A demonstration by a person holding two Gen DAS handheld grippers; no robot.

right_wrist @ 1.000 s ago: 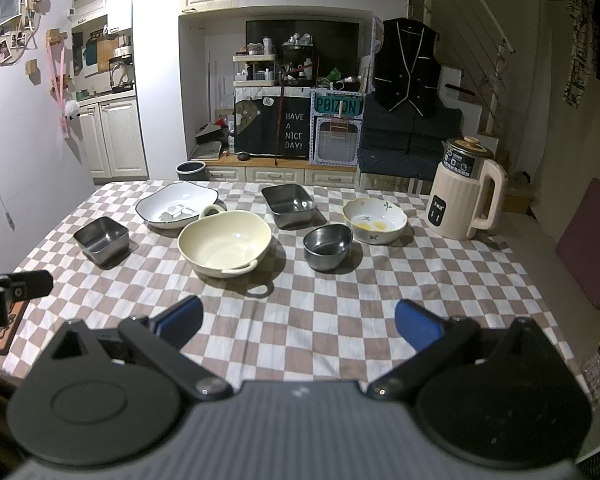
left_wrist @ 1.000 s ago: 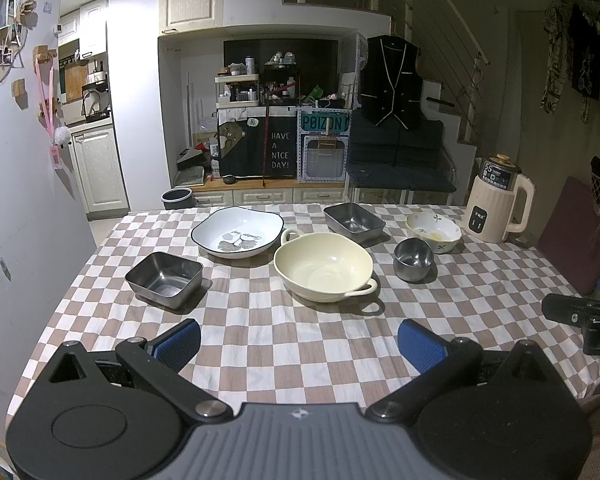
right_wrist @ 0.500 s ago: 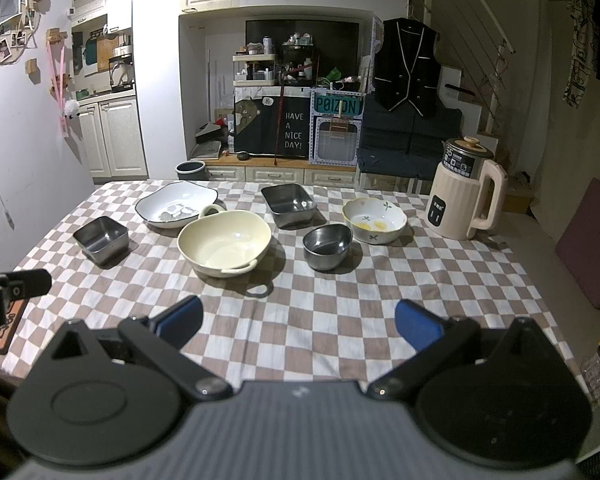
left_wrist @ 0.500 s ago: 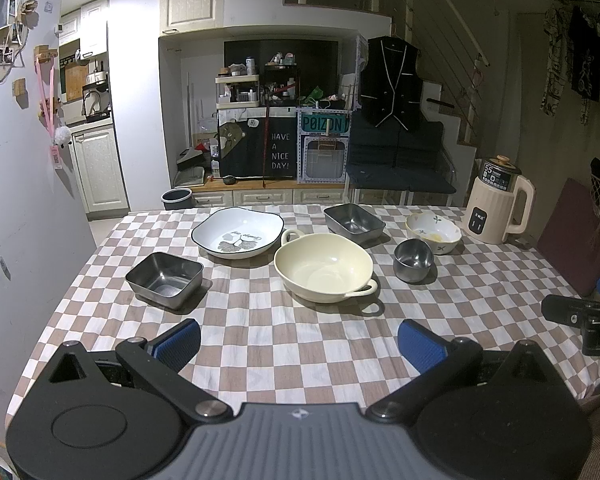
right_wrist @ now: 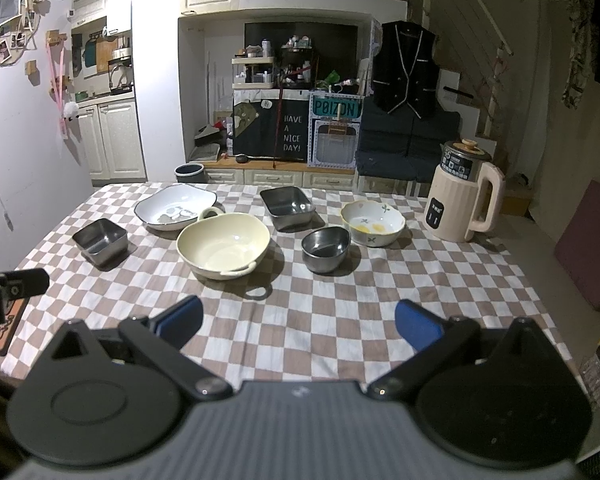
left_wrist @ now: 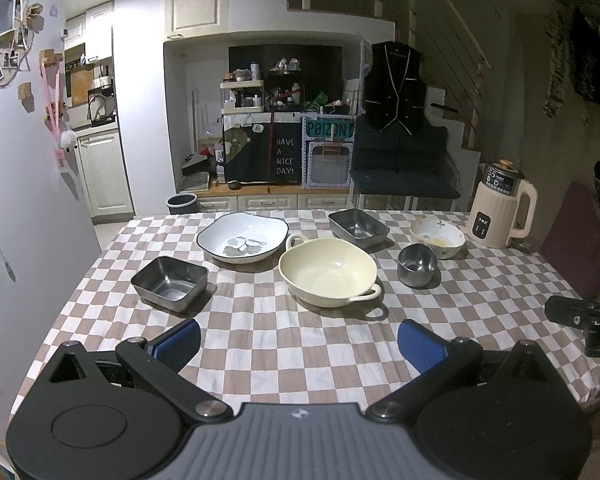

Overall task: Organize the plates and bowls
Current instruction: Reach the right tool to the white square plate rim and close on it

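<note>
Both grippers hang over the near edge of the checked table [left_wrist: 260, 344] with fingers spread wide and nothing between them — the left gripper [left_wrist: 299, 342] and the right gripper [right_wrist: 299, 322] alike. The dishes all lie well beyond the fingertips: a cream bowl [left_wrist: 327, 271] (two handles) straight ahead of the left one. Around it sit a white plate [left_wrist: 243, 237], two steel trays [left_wrist: 169, 283] [left_wrist: 358, 228], a steel cup [left_wrist: 417, 264] and a flowered bowl [left_wrist: 437, 237].

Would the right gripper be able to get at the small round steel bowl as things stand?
Probably yes: the right gripper is open and empty, and only bare checked cloth lies between it and the round steel bowl, which stands apart from its neighbours.
</note>
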